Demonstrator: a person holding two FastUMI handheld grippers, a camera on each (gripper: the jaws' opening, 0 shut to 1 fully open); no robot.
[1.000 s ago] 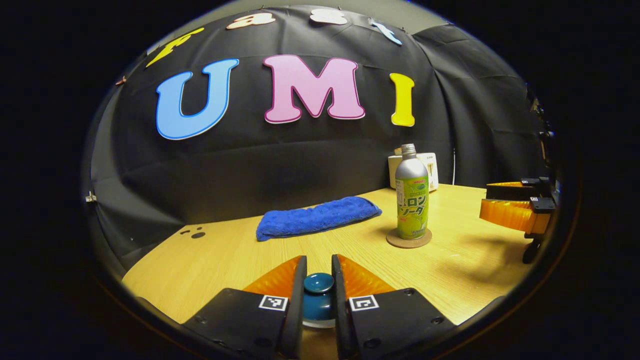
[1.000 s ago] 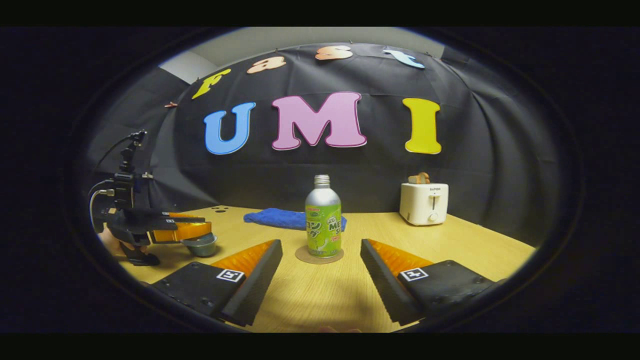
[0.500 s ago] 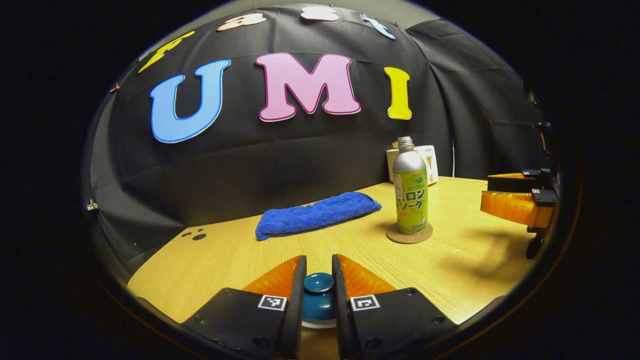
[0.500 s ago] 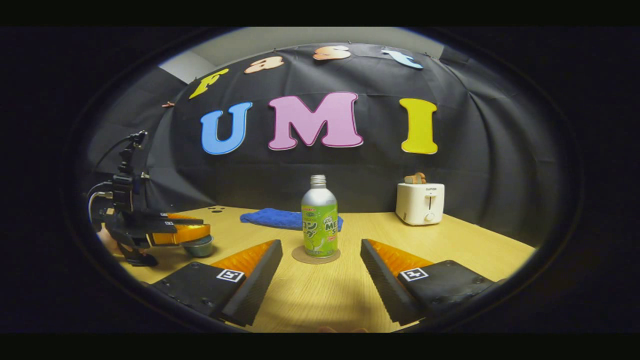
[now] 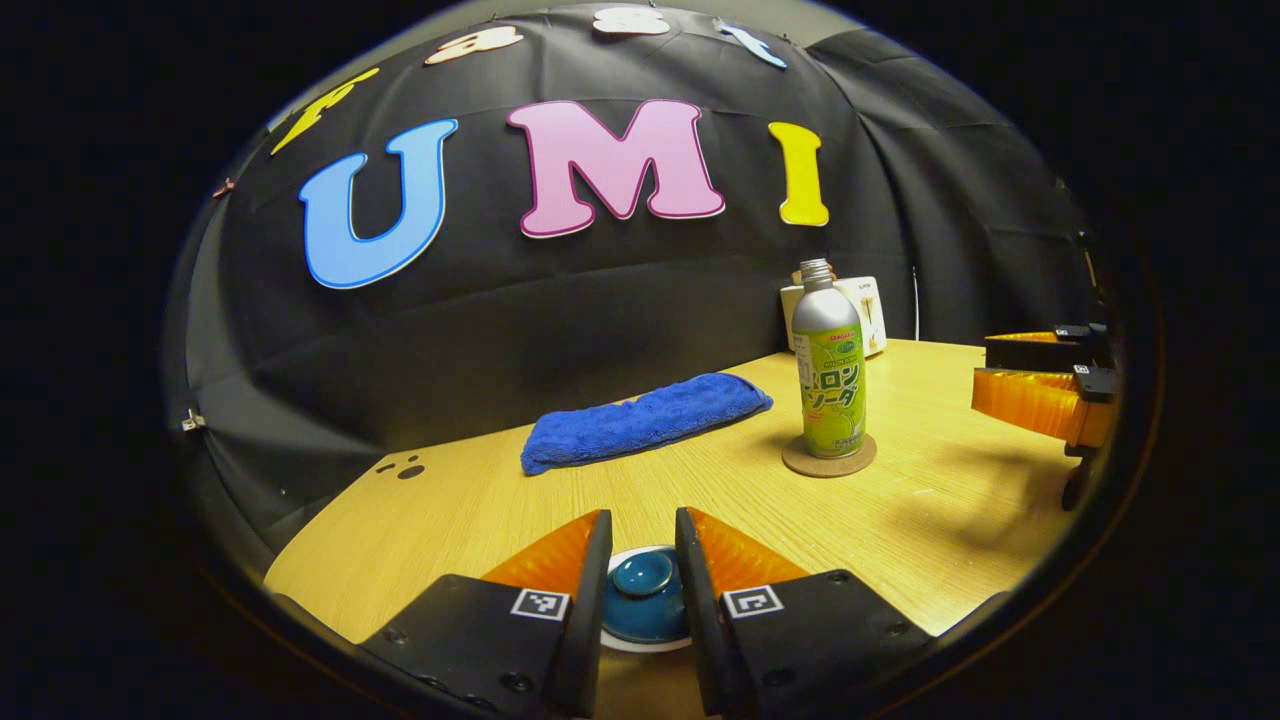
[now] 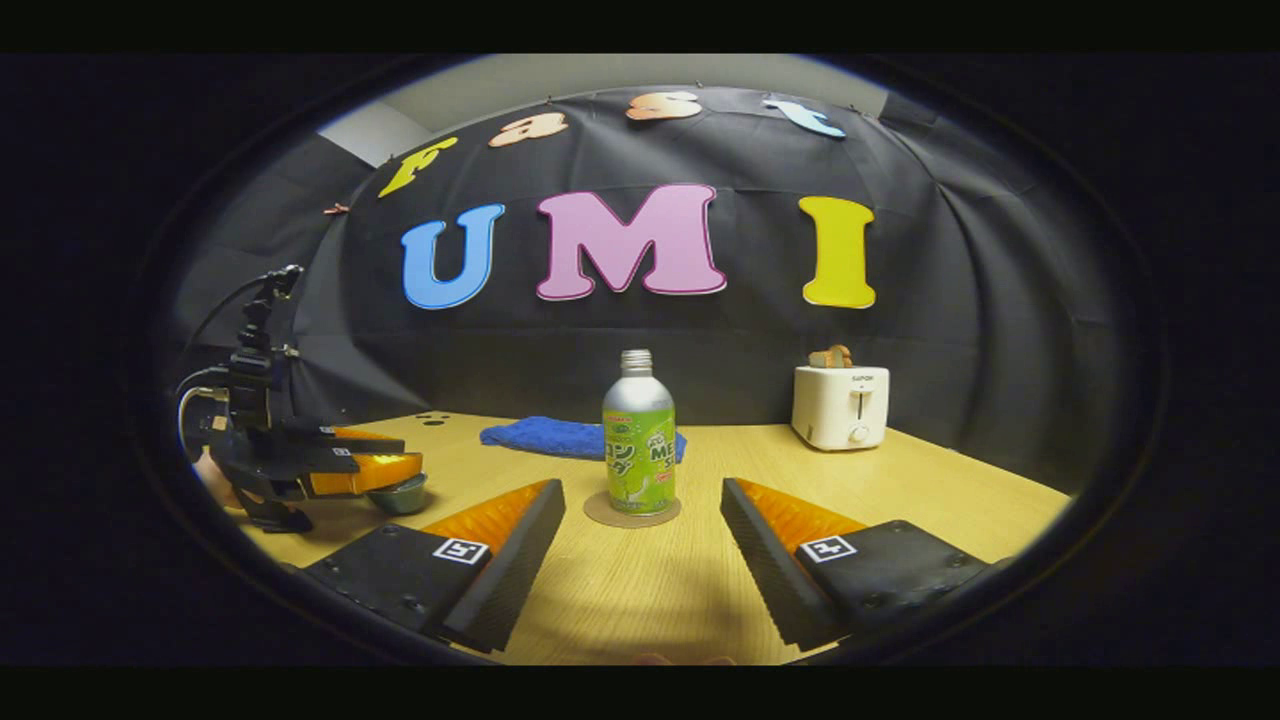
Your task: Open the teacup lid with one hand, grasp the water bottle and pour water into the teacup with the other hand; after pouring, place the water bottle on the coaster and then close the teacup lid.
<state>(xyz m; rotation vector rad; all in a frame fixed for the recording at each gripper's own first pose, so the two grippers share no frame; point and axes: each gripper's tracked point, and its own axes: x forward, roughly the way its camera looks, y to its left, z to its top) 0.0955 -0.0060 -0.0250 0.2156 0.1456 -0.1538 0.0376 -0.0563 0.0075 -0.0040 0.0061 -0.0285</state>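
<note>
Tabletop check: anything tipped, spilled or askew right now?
Nothing stands out. The water bottle stands upright on its coaster, the blue towel lies flat, and the table looks dry.

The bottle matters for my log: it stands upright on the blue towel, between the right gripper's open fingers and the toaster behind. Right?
Not quite. The bottle stands upright on the round coaster; the blue towel lies behind it, as the right gripper view shows. The right gripper is open, toaster behind.
</note>
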